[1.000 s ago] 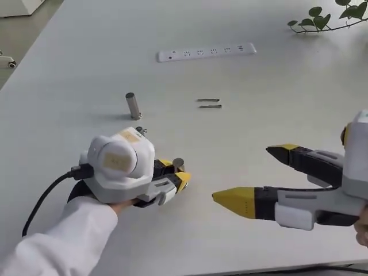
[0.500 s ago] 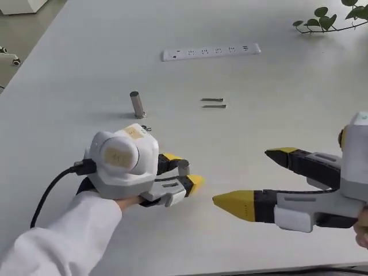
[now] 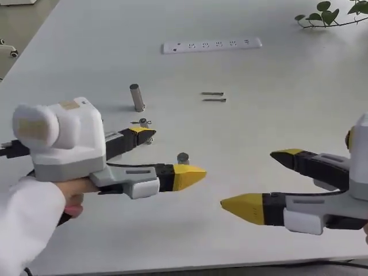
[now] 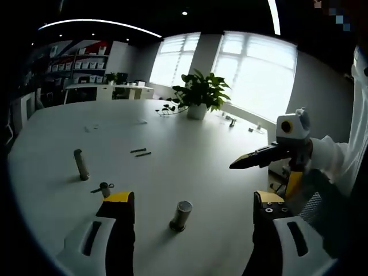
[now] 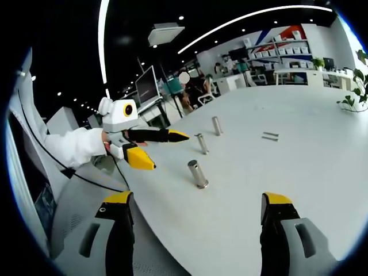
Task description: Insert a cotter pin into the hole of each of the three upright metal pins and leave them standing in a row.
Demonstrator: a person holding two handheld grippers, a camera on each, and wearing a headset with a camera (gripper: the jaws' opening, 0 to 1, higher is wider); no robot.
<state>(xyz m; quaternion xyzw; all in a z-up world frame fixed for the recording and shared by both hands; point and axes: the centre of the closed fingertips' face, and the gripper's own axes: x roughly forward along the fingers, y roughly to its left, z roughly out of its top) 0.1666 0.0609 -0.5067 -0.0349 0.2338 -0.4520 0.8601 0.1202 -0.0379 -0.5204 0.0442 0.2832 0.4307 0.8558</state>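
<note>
Three metal pins stand upright on the white table. The nearest pin stands free just beyond my left gripper, which hovers open around nothing. A short pin carries a cotter pin through its top. The tall pin stands farthest back. Two loose cotter pins lie side by side further right. My right gripper is open and empty at the near right.
A white power strip lies at the back of the table. A leafy plant reaches in at the far right corner. The table's near edge runs just under both grippers.
My left gripper has let go of the nearest pin, opened wide and lifted back to the left; the pin stays standing. The right gripper has hardly moved.
</note>
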